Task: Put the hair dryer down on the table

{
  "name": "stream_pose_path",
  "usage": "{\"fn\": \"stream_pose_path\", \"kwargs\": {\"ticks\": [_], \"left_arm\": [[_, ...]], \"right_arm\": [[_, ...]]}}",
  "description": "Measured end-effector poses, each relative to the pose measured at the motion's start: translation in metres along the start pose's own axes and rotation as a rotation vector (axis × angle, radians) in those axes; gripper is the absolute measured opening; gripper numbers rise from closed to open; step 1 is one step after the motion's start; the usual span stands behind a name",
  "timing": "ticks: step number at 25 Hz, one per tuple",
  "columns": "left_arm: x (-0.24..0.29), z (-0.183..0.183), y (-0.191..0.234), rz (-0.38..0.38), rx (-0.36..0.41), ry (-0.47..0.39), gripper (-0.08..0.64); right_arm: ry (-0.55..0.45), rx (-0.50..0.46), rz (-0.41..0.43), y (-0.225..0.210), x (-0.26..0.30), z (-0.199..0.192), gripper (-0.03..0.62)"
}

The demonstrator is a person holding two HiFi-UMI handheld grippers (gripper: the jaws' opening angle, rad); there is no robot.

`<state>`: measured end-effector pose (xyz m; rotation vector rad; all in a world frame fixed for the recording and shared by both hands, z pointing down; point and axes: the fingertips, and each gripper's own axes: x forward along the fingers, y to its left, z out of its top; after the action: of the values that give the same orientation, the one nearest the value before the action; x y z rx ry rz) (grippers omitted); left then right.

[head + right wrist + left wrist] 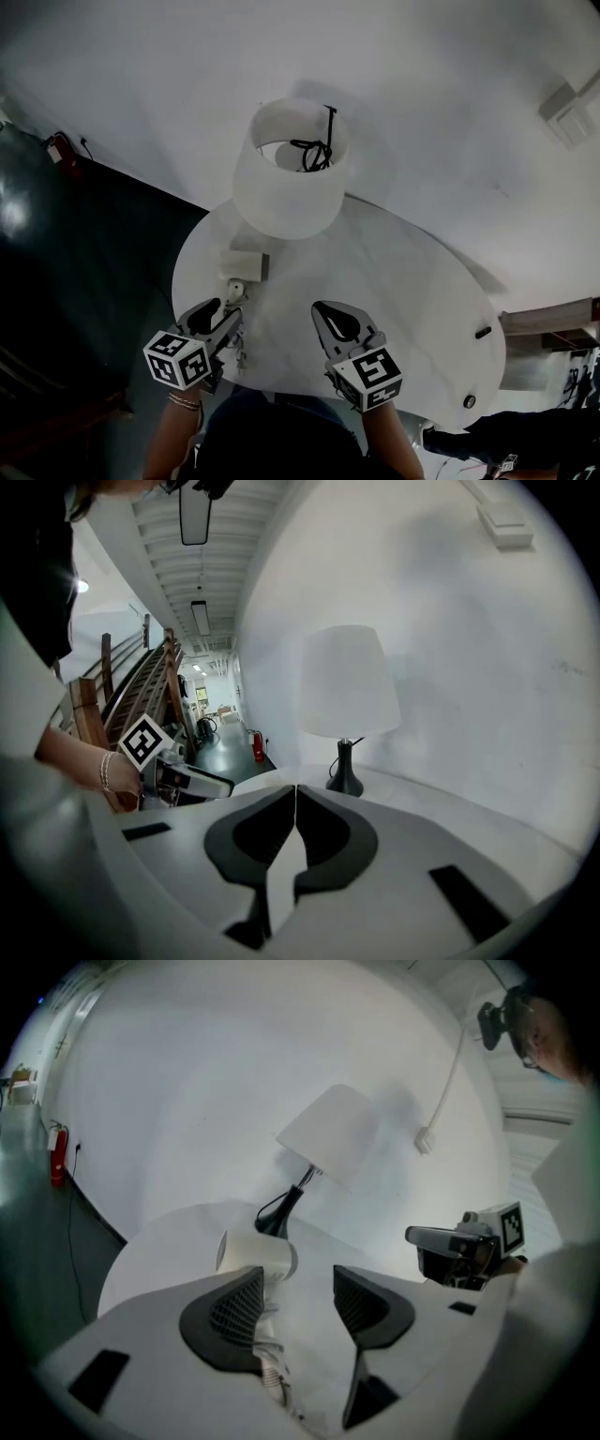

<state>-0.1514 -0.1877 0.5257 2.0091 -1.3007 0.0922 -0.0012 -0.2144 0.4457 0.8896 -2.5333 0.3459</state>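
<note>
Far left, 10 o'clock of the head view: a red fire extinguisher [58, 148] stands on the dark floor against the wall.

My left gripper [217, 314] is over the round white table [403, 300] at its 9 o'clock edge. I have a bracelet [185, 401] on that wrist. In its own view the left gripper [295, 1283] has its jaws wide apart and clamps nothing. Bare tabletop shows in the gap.

The white hair dryer [244, 266] lies on the table at about 10 o'clock, just beyond the left gripper. In the left gripper view its barrel [255, 1252] sits at 11 o'clock of the gap, past the tip of the left-hand jaw. The rest of it runs down along that jaw's inner face. I can't tell if it touches the pad.

A table lamp [291, 169] with a white shade stands upright at the table's 12 o'clock, behind the dryer. Its dark base [277, 1213] is near the barrel but apart from it.

My right gripper [328, 314] is at the table's 6 o'clock, well apart from the dryer. In its own view the right gripper [295, 794] has its jaw tips pressed together with nothing between them, and the lamp is at its 12 o'clock.

Two small dark things [483, 331] sit near the table's 3 to 4 o'clock rim, too small to name. A white wall plate [570, 112] is at 2 o'clock of the head view.
</note>
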Motion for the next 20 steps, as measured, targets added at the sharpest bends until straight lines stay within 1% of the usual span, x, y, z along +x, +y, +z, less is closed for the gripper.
{"fn": "stream_pose_path", "kwargs": {"ticks": [2, 4, 5, 7, 12, 15, 17, 20], "left_arm": [[-0.005, 0.016, -0.012, -0.025, 0.062, -0.05, 0.241], [-0.011, 0.03, -0.024, -0.046, 0.102, -0.087, 0.222], [-0.014, 0.035, -0.029, -0.054, 0.112, -0.103, 0.207], [-0.022, 0.046, -0.037, -0.066, 0.122, -0.134, 0.199], [-0.04, 0.075, -0.056, -0.101, 0.158, -0.21, 0.175], [-0.052, 0.096, -0.073, -0.125, 0.18, -0.276, 0.146], [-0.061, 0.11, -0.084, -0.14, 0.205, -0.323, 0.126], [-0.073, 0.126, -0.097, -0.161, 0.249, -0.376, 0.098]], "right_arm": [[-0.018, -0.011, 0.001, 0.0, 0.0, 0.007, 0.02], [-0.037, -0.016, 0.0, 0.0, -0.004, 0.015, 0.02], [-0.046, -0.017, -0.002, 0.0, -0.006, 0.019, 0.02], [-0.069, -0.012, -0.004, 0.0, -0.012, 0.027, 0.019], [-0.159, 0.013, 0.001, 0.003, -0.028, 0.058, 0.02], [-0.209, 0.017, 0.0, 0.004, -0.042, 0.078, 0.02], [-0.248, 0.013, 0.005, 0.006, -0.052, 0.092, 0.02], [-0.28, 0.006, -0.009, 0.004, -0.066, 0.101, 0.02]]}}
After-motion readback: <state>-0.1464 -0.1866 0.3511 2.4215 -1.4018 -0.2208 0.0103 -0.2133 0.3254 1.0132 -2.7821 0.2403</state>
